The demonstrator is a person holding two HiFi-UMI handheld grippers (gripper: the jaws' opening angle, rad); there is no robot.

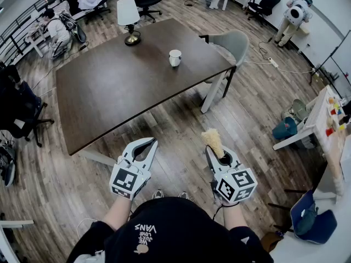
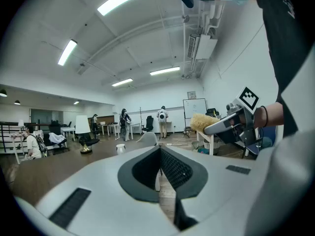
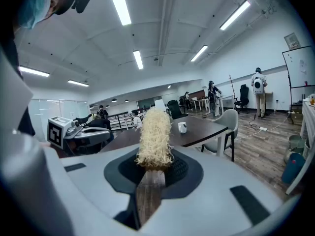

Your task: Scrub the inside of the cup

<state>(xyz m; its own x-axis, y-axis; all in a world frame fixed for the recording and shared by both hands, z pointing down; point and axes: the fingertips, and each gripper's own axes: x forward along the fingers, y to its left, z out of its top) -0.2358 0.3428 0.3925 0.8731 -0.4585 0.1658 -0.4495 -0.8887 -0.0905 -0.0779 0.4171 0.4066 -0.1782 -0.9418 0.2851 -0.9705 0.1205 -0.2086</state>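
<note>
Approach step: right hand-held gripper (image 1: 220, 155) pinches a straw-coloured bristle brush (image 1: 212, 141); left hand-held gripper (image 1: 147, 145) pressed together, empty. White ceramic cup (image 1: 175, 57) sits far on the dark wooden desk (image 1: 115, 86); close in next.

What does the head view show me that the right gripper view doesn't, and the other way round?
Only the head view: the full top of the dark table seen from above, the person's shoes, and the marker cube on the right hand-held gripper. Only the right gripper view: the wooden handle of the brush, clamped between that gripper's jaws, and the ceiling lights. Both: the white cup upright on the table, the grey chair, the brush's pale bristles, and the left hand-held gripper.
</note>
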